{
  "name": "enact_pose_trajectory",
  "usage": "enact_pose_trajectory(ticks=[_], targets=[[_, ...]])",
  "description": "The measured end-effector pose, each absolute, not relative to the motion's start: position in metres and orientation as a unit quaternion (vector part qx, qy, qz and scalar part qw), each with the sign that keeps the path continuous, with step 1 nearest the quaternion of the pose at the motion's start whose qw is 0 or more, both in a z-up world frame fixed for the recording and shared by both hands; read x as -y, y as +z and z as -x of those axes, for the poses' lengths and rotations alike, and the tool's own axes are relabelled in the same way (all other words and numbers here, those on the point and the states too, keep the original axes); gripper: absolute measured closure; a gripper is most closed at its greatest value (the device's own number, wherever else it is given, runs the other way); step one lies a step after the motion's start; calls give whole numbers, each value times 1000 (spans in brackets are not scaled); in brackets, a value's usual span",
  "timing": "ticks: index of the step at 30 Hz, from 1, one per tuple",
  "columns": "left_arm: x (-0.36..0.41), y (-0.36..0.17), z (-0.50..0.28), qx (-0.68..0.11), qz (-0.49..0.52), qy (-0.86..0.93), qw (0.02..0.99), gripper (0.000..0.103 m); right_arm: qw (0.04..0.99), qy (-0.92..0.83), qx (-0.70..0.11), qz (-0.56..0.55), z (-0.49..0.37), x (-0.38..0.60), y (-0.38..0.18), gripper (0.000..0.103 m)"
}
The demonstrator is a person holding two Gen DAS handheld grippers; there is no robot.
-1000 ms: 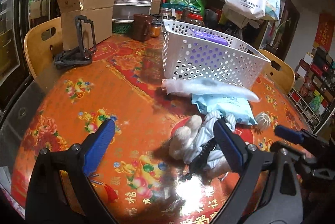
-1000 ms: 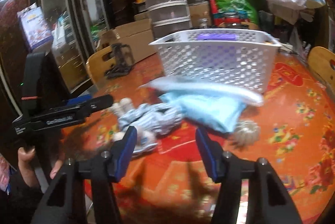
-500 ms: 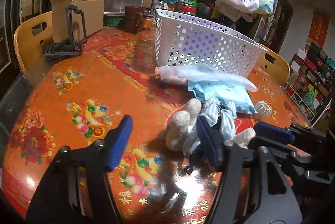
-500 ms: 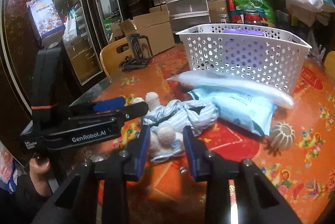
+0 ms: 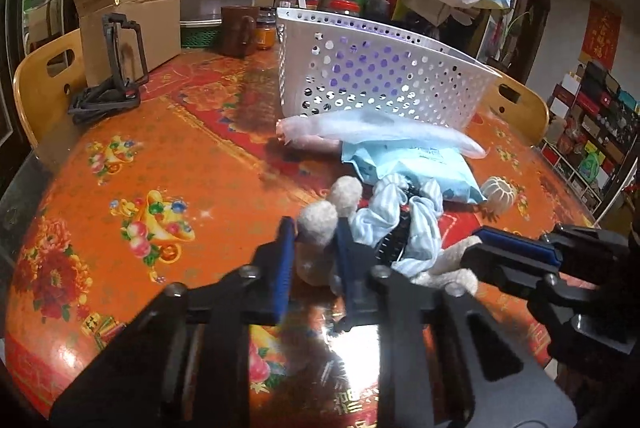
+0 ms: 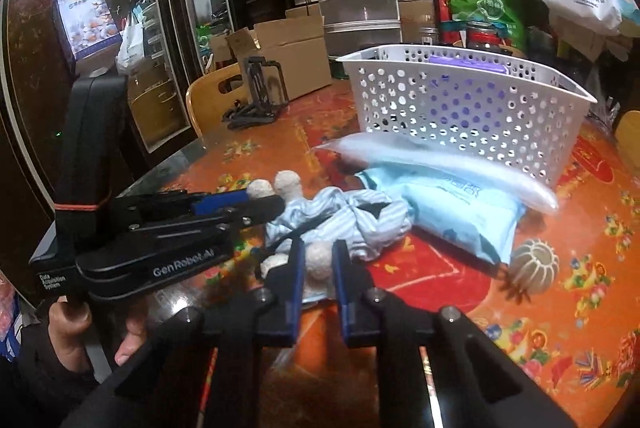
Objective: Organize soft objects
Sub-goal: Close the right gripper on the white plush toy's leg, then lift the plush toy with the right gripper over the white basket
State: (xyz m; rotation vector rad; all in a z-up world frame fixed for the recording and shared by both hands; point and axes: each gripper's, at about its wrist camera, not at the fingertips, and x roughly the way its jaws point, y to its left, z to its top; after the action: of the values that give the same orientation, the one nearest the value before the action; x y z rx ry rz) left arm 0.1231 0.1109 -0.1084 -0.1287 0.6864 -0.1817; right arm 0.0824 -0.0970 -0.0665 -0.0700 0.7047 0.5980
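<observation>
Left wrist view: low centre, left gripper [image 5: 310, 248] with 2 blue-padded jaws closing on a fuzzy cream limb of the small plush doll in blue-striped cloth [image 5: 394, 224], pads pressed against it. Lower right, right gripper [image 5: 516, 248], drawn narrow, at the doll's other cream limb. Beyond, mid-frame, pale blue soft packet [image 5: 416, 169], long translucent plastic-wrapped roll [image 5: 376, 131], small white ribbed ball [image 5: 498, 193]; upper centre, white perforated plastic basket [image 5: 380, 75] on the orange-red floral tabletop [image 5: 168, 167]. Right wrist view: bottom centre, right gripper [image 6: 316, 270] clamped on a cream limb [image 6: 318, 260]. At left, left gripper [image 6: 256, 197] pinching the doll's far limbs, a hand [image 6: 76, 328] under its handle at lower left.
</observation>
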Motion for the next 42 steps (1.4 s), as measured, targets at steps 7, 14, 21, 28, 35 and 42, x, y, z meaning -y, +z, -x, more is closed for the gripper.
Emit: enact_pose_trajectory(ticks=[7,14,21,28,35,42], targets=[[-100,-107,-116,-331,50,-90,938,89,897,287,-335,32,-81,109,-64,93],[-95,-92,-109,-325,58,-86,940,89,901,292,-320,29,-80,122,-47,93],[-83,-64,-102,-308,52,-73,947,89,904,302,-300,31,-82,138,-23,93],[-70,-27,-106,-284,61,-80,954,89,908,314,-275,31,-92,162,13,93],[-48,20,-124,-254,51,-92,962,89,913,316,-256,36,-112,182,52,93],[-28,55,-162,-244,52,-84,965,89,915,307,-256,52,-149,189,75,93]])
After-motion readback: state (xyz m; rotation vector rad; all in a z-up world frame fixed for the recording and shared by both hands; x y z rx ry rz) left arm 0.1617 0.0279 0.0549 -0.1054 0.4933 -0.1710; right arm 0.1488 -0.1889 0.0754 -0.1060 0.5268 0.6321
